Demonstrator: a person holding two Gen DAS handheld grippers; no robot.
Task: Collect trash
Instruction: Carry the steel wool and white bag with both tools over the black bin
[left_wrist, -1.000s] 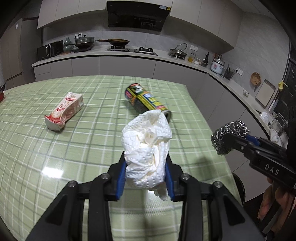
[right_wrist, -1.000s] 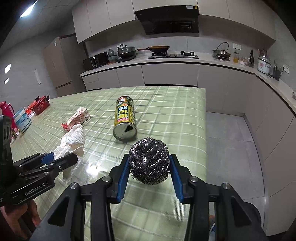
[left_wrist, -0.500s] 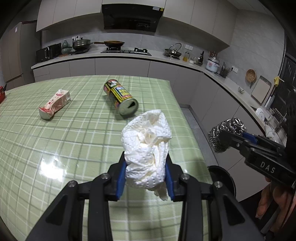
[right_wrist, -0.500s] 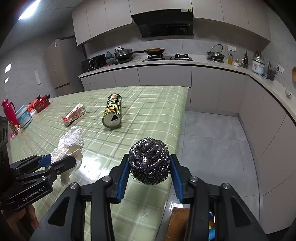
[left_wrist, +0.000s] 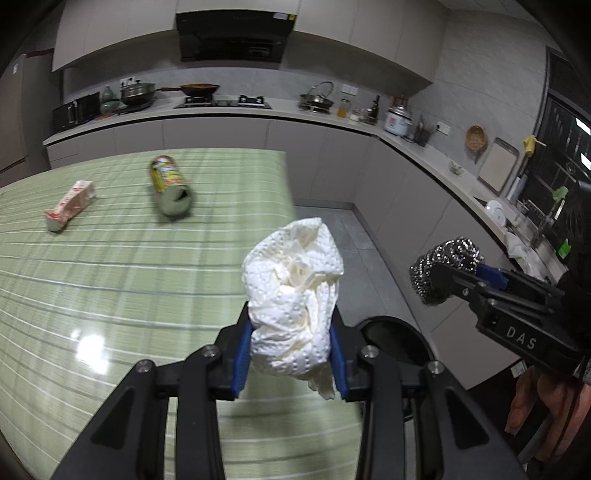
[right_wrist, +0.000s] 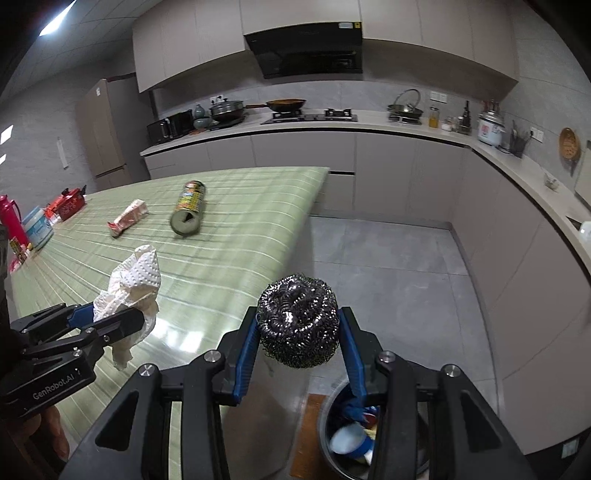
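Over table (left_wrist: 110, 280), tissue (left_wrist: 293, 295) between tool (left_wrist: 290, 354) pads.

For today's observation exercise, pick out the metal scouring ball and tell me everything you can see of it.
The scouring ball is a round wad of coiled, shiny steel wire, dark grey with bright glints, springy-looking and uncrushed. It sits clamped between the blue-padded fingers of the right gripper, which press on its two sides. It hangs in the air past the edge of the green checked table, over the grey floor, with an open bin holding rubbish just below and ahead. Only the fingers touch it.
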